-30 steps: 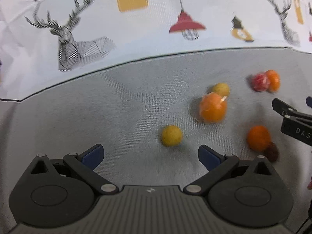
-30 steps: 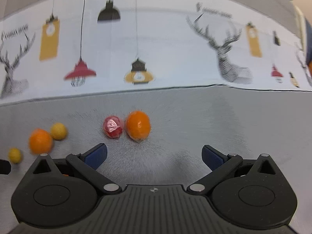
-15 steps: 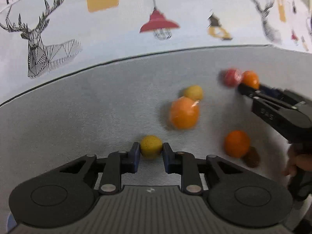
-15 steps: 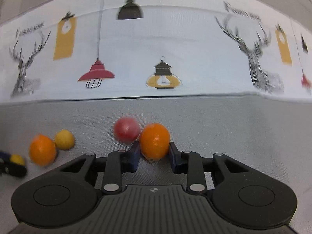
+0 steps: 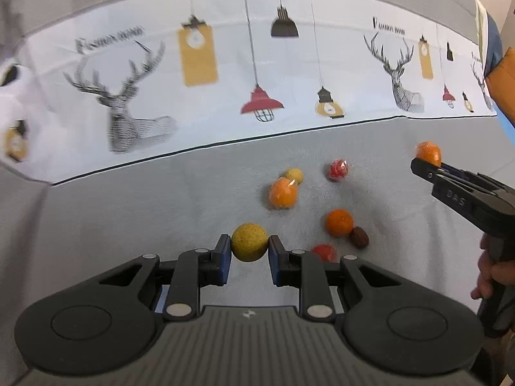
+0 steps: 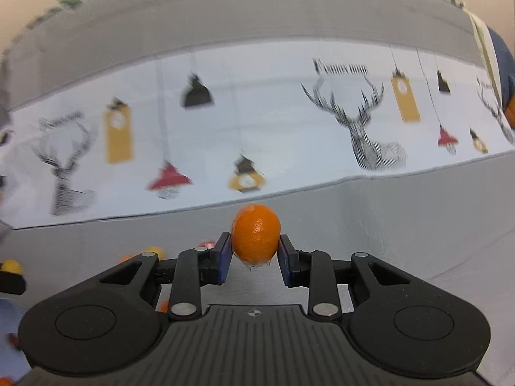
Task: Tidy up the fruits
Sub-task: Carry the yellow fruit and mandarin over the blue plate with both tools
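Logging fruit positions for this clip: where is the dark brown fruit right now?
In the left wrist view, the dark brown fruit lies on the grey cloth right of centre, touching the lower right side of an orange, with a red fruit just below-left.

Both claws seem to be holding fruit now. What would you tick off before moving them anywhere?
1. Left gripper jaws shut on the yellow fruit: ok, pinched at both sides.
2. Right gripper jaws shut on the orange: ok, centred between the pads.
3. Orange lifted off the grey cloth: ok, the left view shows it raised.
4. Yellow fruit lifted off the cloth: cannot tell.
5. Drop-off spot in sight: not ok, no bowl or tray shows.
6. Loose fruit near the left gripper: not ok, a red fruit sits beside its right finger.
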Tool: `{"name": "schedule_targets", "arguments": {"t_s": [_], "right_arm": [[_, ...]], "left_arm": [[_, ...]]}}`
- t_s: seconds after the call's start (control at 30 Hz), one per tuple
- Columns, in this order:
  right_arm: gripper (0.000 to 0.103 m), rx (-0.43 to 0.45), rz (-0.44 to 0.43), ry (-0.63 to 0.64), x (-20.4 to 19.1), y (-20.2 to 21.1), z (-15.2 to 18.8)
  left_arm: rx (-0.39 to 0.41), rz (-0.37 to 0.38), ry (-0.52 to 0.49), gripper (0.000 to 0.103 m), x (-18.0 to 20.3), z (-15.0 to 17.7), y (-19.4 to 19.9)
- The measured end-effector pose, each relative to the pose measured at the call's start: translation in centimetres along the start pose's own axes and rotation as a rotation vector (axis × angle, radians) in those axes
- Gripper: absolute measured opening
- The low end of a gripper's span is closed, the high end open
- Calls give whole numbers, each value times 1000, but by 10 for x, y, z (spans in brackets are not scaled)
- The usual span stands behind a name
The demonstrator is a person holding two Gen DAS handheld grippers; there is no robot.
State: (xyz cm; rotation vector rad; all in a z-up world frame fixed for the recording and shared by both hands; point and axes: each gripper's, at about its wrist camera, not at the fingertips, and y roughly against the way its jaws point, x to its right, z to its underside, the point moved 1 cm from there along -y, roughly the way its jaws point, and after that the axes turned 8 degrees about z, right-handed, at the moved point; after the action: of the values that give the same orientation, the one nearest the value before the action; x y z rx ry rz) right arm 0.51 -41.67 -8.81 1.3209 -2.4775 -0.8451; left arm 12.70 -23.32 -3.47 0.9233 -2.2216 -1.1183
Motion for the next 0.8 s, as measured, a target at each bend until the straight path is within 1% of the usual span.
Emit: {"name": "schedule_targets", "arguments": {"t_s": [0.13, 0.2, 0.37, 0.5, 0.6, 0.7, 0.8], "right_arm": [[32, 24, -97, 13, -25, 58, 5], [32, 14, -146, 13, -39, 84, 11], [32, -39, -268, 45, -80, 141, 34], [32, -90, -355, 114, -112, 182, 58], [32, -137, -412, 176, -136, 211, 83], [32, -168, -441, 244, -155, 228, 103], [32, -173, -458, 307, -168, 242, 118]], "left_arm": [[21, -42, 5, 27, -4, 28, 50], [23, -74, 9, 27, -9, 45, 73], [10, -110, 59, 27, -27, 91, 118], [-4, -129, 90, 27, -41, 129, 144], [-14, -140, 113, 27, -50, 156, 160], [-18, -149, 134, 27, -57, 181, 171], [-14, -155, 157, 27, -63, 198, 179]]}}
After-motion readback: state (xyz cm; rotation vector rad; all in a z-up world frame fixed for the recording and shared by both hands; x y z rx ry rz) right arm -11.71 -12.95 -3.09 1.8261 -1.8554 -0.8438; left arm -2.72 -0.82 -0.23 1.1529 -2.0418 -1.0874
